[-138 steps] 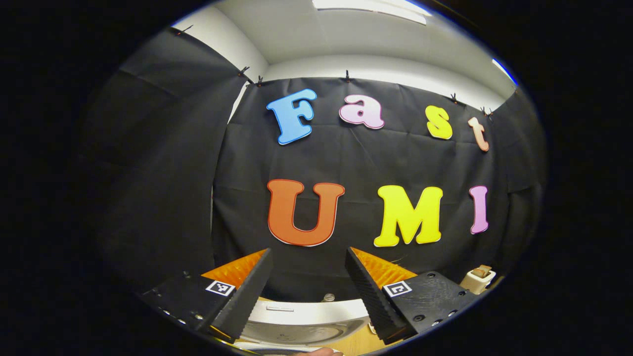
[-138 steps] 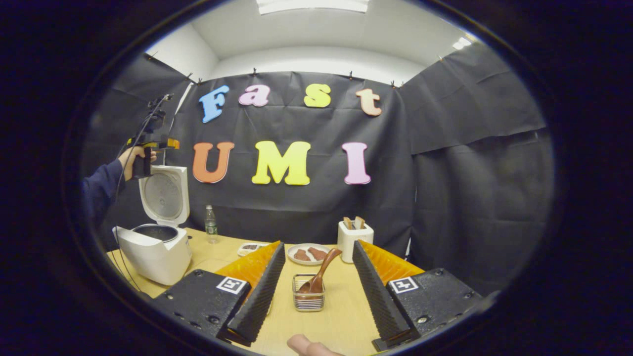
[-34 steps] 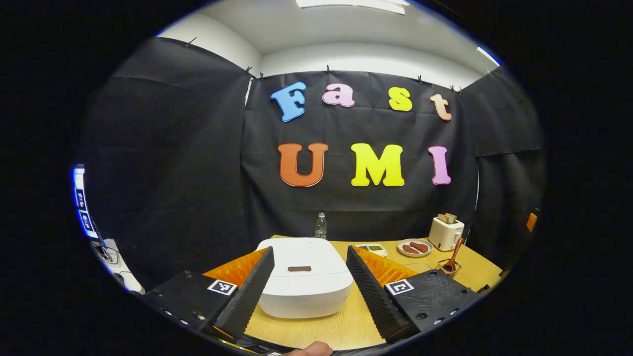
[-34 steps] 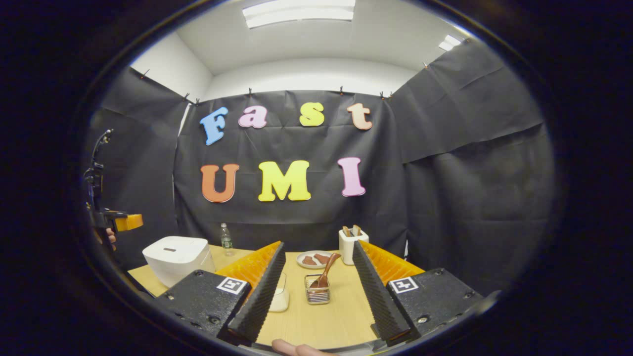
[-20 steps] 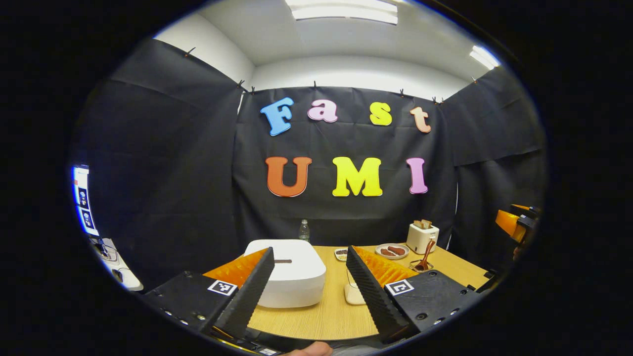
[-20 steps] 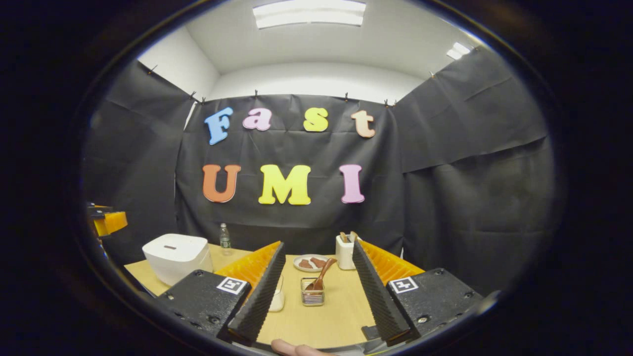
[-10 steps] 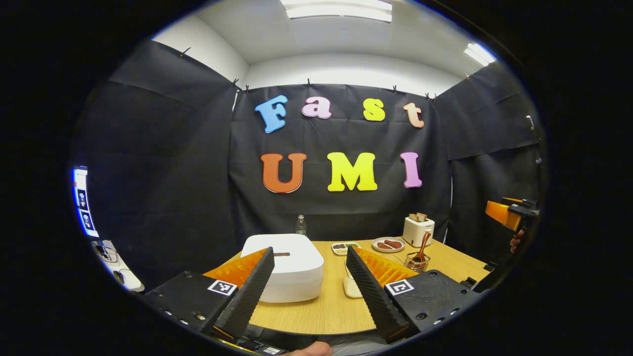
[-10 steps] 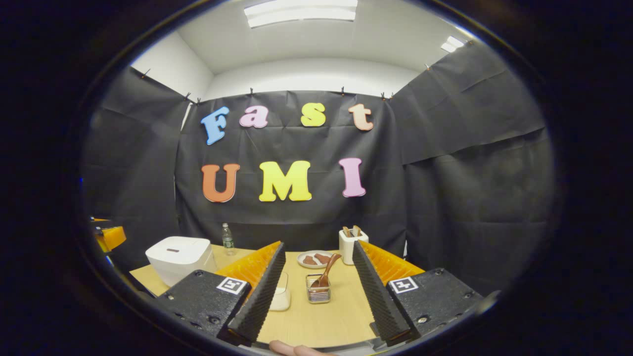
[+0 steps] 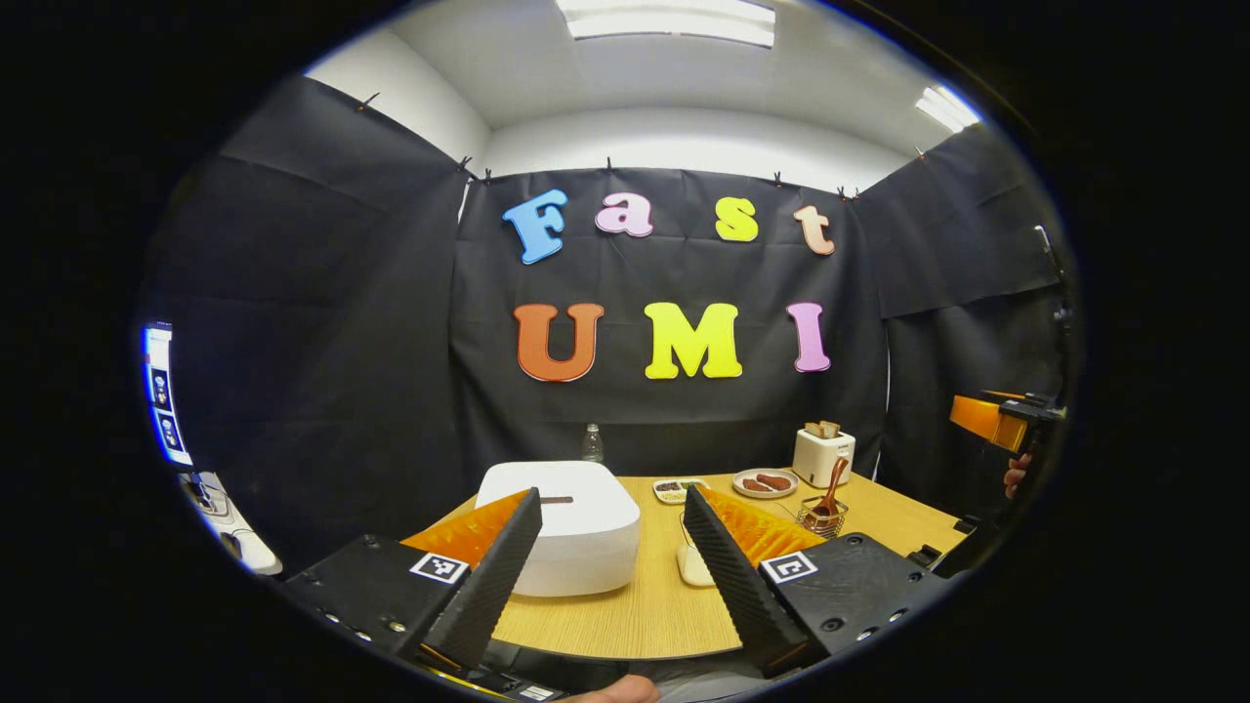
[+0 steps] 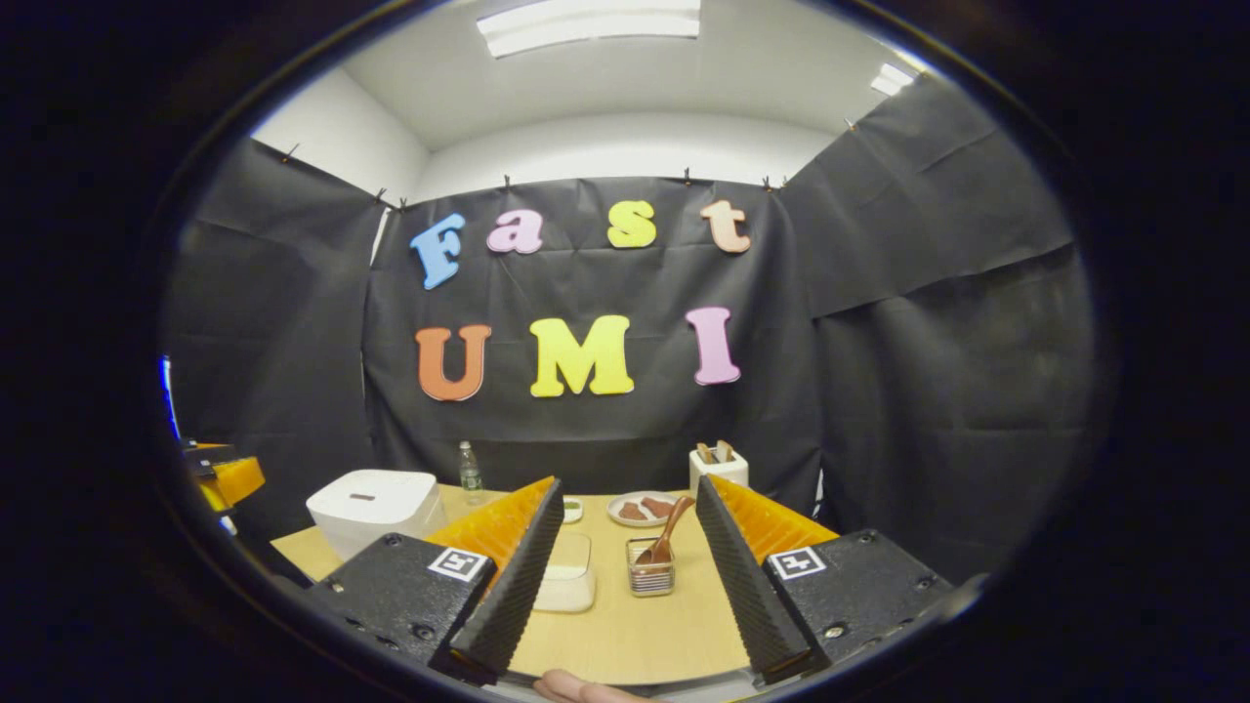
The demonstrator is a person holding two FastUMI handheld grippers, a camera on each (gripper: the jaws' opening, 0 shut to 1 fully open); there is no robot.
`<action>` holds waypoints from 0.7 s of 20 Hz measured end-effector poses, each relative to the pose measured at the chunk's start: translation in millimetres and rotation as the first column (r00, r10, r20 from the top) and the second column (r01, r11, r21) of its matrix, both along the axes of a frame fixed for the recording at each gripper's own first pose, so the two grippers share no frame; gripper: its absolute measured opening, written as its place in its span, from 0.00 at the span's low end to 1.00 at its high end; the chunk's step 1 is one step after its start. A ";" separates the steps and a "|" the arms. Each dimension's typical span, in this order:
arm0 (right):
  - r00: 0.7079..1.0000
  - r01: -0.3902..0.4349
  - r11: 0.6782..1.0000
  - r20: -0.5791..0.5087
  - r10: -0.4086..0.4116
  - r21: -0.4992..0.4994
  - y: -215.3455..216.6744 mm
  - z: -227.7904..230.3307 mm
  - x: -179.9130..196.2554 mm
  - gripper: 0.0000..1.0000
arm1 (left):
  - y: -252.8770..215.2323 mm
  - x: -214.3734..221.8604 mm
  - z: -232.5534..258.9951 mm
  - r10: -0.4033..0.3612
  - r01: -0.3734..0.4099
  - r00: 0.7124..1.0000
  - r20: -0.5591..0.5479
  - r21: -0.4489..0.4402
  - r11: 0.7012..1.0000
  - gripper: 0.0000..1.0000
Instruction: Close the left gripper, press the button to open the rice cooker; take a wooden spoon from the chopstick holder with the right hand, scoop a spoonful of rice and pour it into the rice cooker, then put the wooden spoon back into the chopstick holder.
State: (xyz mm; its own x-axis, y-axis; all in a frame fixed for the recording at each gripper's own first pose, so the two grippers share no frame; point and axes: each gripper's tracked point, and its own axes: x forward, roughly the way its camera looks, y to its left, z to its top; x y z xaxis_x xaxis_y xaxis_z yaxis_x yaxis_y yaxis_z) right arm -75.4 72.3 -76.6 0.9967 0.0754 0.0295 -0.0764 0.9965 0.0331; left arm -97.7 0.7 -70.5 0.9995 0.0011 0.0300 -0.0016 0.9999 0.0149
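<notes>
Presently, both grippers are held back from the worktop point(image 9: 635, 615), clear of every item on it. The left gripper point(image 9: 607, 557) has its jaws spread wide and holds nothing. The right gripper point(image 10: 625, 547) likewise has its jaws wide apart and holds nothing.

Task status, judged from the present layout: the rice cooker point(image 9: 566, 522) sits on the left part of the worktop with its lid down, the dark button point(image 9: 557, 500) visible on top. The wooden spoon point(image 10: 669, 532) stands in the chopstick holder point(image 10: 649, 578), a small wire basket toward the right side, bowl down and handle leaning up and to the right. A pale rice container point(image 10: 564, 576) sits between the cooker and the holder. With the lid shut and the spoon in its holder, either no step has begun or every step is finished; the frames do not settle which. If nothing is done, the left jaws must be brought together before the button is pressed.

Appearance: the cooker is a white, rounded box with a smooth top. The spoon is dark brown wood with a slim handle. Whether rice grains cling to it is too small to tell.

Other items at the far edge: a water bottle point(image 10: 471, 467), a toaster point(image 10: 718, 469) and a plate point(image 10: 645, 508).
</notes>
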 end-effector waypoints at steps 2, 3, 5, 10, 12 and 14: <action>1.000 -0.003 1.000 -0.011 0.003 0.006 2.5 -3.4 3.1 0.89 | 0.4 -1.0 -2.3 0.003 -0.003 1.000 0.000 0.000 1.000 0.94; 1.000 -0.006 1.000 -0.018 0.006 0.007 4.5 -6.3 4.3 0.89 | 1.8 -2.5 -0.5 0.004 -0.004 1.000 0.010 0.002 1.000 0.94; 1.000 -0.017 1.000 -0.024 0.017 0.006 7.7 -8.5 4.1 0.88 | 5.2 -3.6 0.0 0.006 -0.006 1.000 0.021 0.003 1.000 0.93; 1.000 -0.023 1.000 -0.011 0.023 0.007 9.4 -7.1 2.7 0.88 | 7.4 -3.4 -5.0 0.002 -0.002 1.000 0.014 -0.006 1.000 0.94; 1.000 -0.028 1.000 -0.009 0.028 0.004 10.8 -7.7 2.5 0.89 | 7.8 -4.3 -7.2 0.001 -0.001 1.000 0.010 -0.010 1.000 0.94; 0.999 -0.030 1.000 -0.010 0.030 -0.003 13.3 -8.5 0.9 0.88 | 10.7 -5.5 -8.7 0.008 -0.008 1.000 0.004 -0.012 1.000 0.94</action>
